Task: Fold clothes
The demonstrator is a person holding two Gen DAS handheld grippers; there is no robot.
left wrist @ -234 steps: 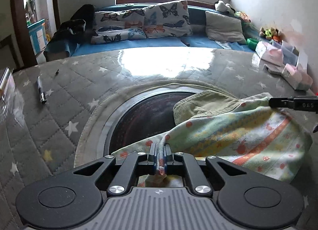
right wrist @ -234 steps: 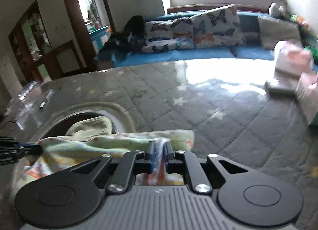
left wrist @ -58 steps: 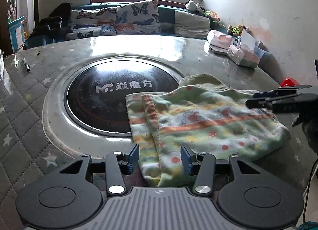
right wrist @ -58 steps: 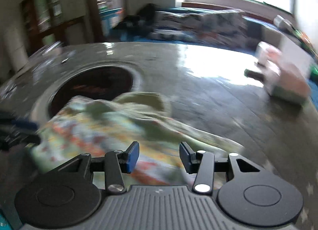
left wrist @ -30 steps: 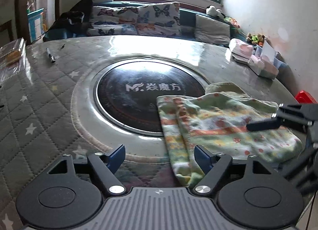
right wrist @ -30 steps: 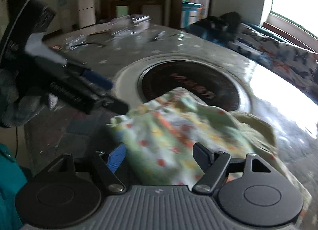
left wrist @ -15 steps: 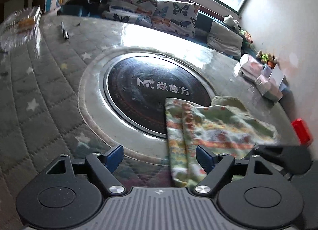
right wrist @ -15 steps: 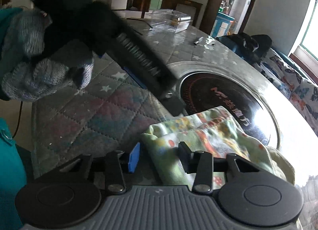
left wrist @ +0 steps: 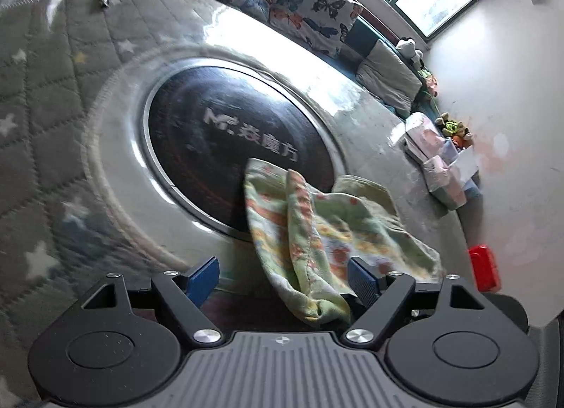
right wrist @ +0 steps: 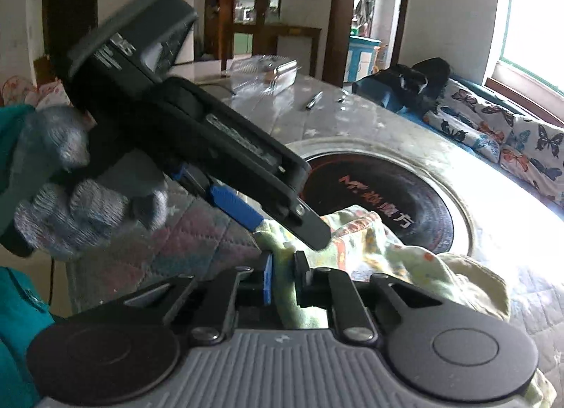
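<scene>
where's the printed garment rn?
The floral printed garment lies on the table, its far edge overlapping the round black cooktop. Its near corner sits between the open left gripper fingers, and the right gripper is pinching it.

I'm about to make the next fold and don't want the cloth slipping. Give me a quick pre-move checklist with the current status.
1. right gripper closed on the patterned garment: ok, cloth is pinched between its pads.
2. left gripper gripping: not ok, jaws stand wide open with the folded edge between them.
3. Garment already folded over: ok, doubled edge visible.
4. Grippers apart from each other: cannot tell; the left one crosses close above the right one's fingertips.
5. Garment clear of the tissue packs: ok.
6. Garment fully on the table: cannot tell.
</scene>
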